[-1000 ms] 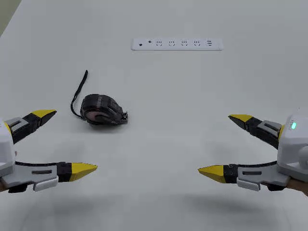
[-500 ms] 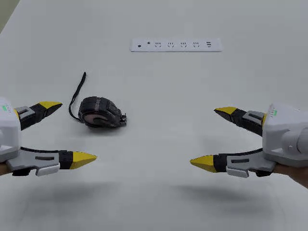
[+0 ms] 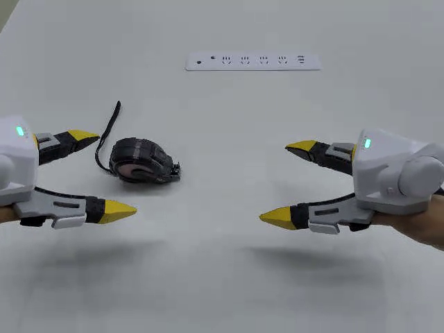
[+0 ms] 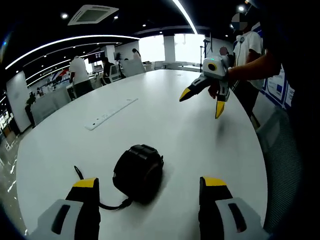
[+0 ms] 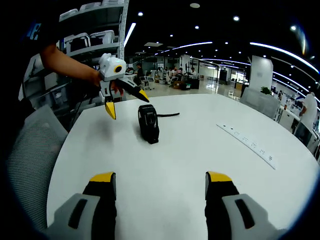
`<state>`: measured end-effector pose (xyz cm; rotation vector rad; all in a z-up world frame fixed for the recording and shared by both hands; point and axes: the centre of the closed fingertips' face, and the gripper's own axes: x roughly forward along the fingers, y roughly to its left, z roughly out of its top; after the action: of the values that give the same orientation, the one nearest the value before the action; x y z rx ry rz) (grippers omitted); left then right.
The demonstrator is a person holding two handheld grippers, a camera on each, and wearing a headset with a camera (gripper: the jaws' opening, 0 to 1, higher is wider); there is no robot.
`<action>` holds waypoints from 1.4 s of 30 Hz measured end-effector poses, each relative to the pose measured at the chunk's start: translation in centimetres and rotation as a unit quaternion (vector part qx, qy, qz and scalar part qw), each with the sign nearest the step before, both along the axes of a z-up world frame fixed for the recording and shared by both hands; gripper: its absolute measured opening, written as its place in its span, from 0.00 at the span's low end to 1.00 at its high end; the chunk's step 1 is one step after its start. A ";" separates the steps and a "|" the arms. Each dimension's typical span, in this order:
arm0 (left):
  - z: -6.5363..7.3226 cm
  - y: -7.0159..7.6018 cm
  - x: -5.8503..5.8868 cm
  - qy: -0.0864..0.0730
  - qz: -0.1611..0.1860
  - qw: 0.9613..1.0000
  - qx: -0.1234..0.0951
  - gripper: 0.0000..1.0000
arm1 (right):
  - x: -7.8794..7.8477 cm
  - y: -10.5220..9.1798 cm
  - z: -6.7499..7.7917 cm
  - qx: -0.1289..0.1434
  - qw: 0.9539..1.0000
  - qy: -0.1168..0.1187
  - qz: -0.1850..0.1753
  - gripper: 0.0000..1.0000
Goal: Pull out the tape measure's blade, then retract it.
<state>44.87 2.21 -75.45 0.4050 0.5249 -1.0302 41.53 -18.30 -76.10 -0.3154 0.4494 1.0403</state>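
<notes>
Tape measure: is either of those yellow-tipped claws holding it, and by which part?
Nothing is held. The tape measure lies untouched on the table; left gripper and right gripper are both open.

The left gripper runs off the head view's left edge, and the hand behind the right gripper runs off its right edge. On the tape measure the blade's end is too small to make out — so are the socket markings on the power strip.

I'm seeing a white power strip lying flat toward the far edge of the white bench.
</notes>
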 end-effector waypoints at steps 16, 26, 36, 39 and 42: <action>-2.2 0.0 1.6 0.019 -0.077 0.995 0.065 0.61 | 2.6 3.3 -0.6 -0.012 0.998 -0.010 0.057 0.62; -2.7 -0.2 2.3 0.031 -0.108 0.990 0.085 0.51 | 3.8 5.3 -1.4 -0.015 0.996 -0.005 0.090 0.56; -3.5 -0.3 2.9 0.040 -0.142 0.982 0.117 0.40 | 4.4 7.7 -2.4 -0.015 0.993 0.005 0.119 0.48; -3.6 -0.5 2.8 0.040 -0.154 0.979 0.124 0.39 | 4.7 8.5 -2.7 -0.017 0.992 0.005 0.126 0.46; -3.8 -0.5 3.0 0.040 -0.156 0.978 0.130 0.38 | 4.9 9.2 -2.9 -0.016 0.991 0.008 0.135 0.44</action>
<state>47.89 1.66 -79.26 0.6966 0.6853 -1.2887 46.43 -9.09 -78.99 -0.4045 0.4457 1.3008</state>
